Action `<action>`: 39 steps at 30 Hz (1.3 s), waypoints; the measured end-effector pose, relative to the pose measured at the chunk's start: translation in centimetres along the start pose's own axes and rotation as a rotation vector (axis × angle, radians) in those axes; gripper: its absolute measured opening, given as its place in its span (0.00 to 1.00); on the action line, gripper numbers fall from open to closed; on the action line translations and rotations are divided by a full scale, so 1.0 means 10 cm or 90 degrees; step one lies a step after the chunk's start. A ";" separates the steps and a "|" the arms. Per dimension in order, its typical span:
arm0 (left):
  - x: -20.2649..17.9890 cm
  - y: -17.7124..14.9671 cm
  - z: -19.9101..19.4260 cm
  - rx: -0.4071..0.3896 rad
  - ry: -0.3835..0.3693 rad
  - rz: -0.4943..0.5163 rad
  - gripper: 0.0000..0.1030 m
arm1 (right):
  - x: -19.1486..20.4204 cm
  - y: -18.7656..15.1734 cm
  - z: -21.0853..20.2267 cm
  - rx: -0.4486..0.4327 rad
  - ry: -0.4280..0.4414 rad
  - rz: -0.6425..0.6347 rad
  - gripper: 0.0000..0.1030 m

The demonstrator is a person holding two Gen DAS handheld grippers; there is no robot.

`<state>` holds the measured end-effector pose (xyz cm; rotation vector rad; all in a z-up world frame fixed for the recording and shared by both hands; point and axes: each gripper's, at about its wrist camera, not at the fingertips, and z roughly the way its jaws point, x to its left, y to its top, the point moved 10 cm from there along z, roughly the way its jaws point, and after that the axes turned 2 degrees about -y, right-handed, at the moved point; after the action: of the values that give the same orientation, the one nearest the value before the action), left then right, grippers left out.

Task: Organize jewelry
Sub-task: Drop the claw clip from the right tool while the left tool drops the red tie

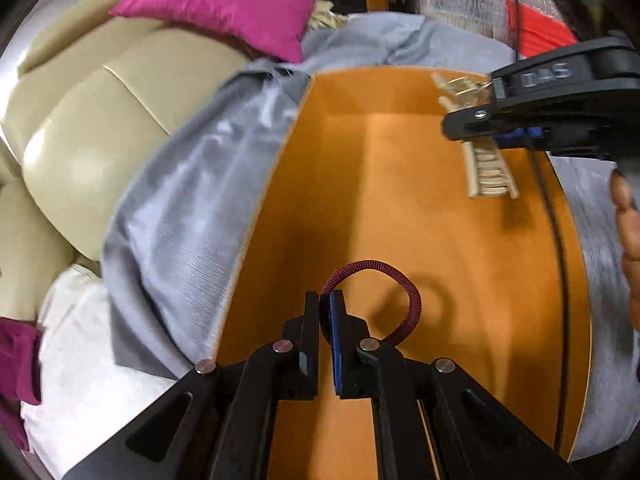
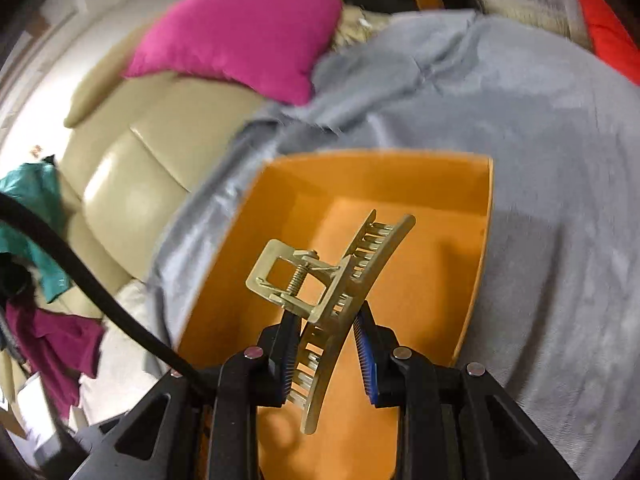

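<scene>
1. The orange box (image 2: 472,240) sits open on a grey blanket (image 2: 540,200) spread over the cream sofa (image 1: 80,128), with a magenta cushion (image 2: 240,32) behind it. Its walls look like stiff card, light enough to slide on the soft cloth if knocked.

2. The beige hair claw clip (image 2: 344,300) hangs over the box, the right gripper (image 2: 328,356) clamped across its toothed body. It looks like rigid, smooth plastic: light, slippery, its teeth possibly brittle. The curved back is the safer place to hold; squeezing the sprung handles would open it.

3. The dark red spiral hair tie (image 1: 404,292) is held just above the box floor, the left gripper (image 1: 325,320) shut on one side of its loop. It looks soft, springy and almost weightless, so a pinch anywhere on the coil should serve.
</scene>
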<state>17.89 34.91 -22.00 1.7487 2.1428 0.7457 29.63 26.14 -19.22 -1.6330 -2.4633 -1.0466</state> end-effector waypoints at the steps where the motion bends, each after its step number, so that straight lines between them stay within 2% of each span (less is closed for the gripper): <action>1: -0.01 -0.01 0.02 0.005 -0.001 0.001 0.05 | -0.03 0.00 0.03 0.001 -0.025 -0.005 0.28; 8: 0.00 -0.19 0.20 0.050 -0.014 -0.016 0.05 | -0.15 0.01 0.01 0.036 -0.081 -0.011 0.31; 16: -0.01 -0.19 0.16 0.037 0.001 0.015 0.06 | -0.34 -0.06 -0.12 0.048 -0.108 -0.014 0.28; 19: -0.02 -0.16 0.13 0.021 0.023 0.052 0.06 | -0.44 -0.15 -0.17 0.068 -0.153 -0.023 0.26; 21: -0.02 -0.18 0.16 0.025 0.033 0.071 0.06 | -0.49 -0.21 -0.24 0.079 -0.162 -0.013 0.26; 27: -0.06 -0.17 0.19 0.021 0.057 0.132 0.03 | -0.50 -0.23 -0.30 0.083 -0.155 0.001 0.26; 30: -0.05 -0.16 0.19 0.027 0.053 0.132 0.03 | -0.40 -0.19 -0.31 0.062 -0.131 -0.005 0.36; 32: -0.05 -0.14 0.16 0.034 0.023 0.112 0.04 | -0.35 -0.18 -0.35 0.046 -0.099 0.003 0.44; 34: -0.04 -0.09 0.10 0.026 0.018 0.099 0.05 | -0.33 -0.17 -0.51 0.010 -0.071 0.012 0.48; 35: -0.03 -0.06 0.05 0.019 0.020 0.096 0.09 | -0.32 -0.16 -0.57 -0.002 -0.064 0.014 0.55; 36: -0.04 -0.01 -0.04 0.004 0.022 0.093 0.14 | -0.35 -0.15 -0.67 -0.019 -0.055 0.019 0.57; 38: -0.05 0.07 -0.19 -0.024 0.029 0.089 0.41 | -0.46 -0.16 -0.97 -0.062 -0.035 0.033 0.57; 39: -0.07 0.13 -0.30 -0.046 0.032 0.090 0.45 | -0.55 -0.19 -1.13 -0.078 -0.032 0.040 0.57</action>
<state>17.53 33.77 -18.88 1.8775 2.0127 0.9013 26.77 15.26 -13.38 -1.7806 -2.4047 -1.1839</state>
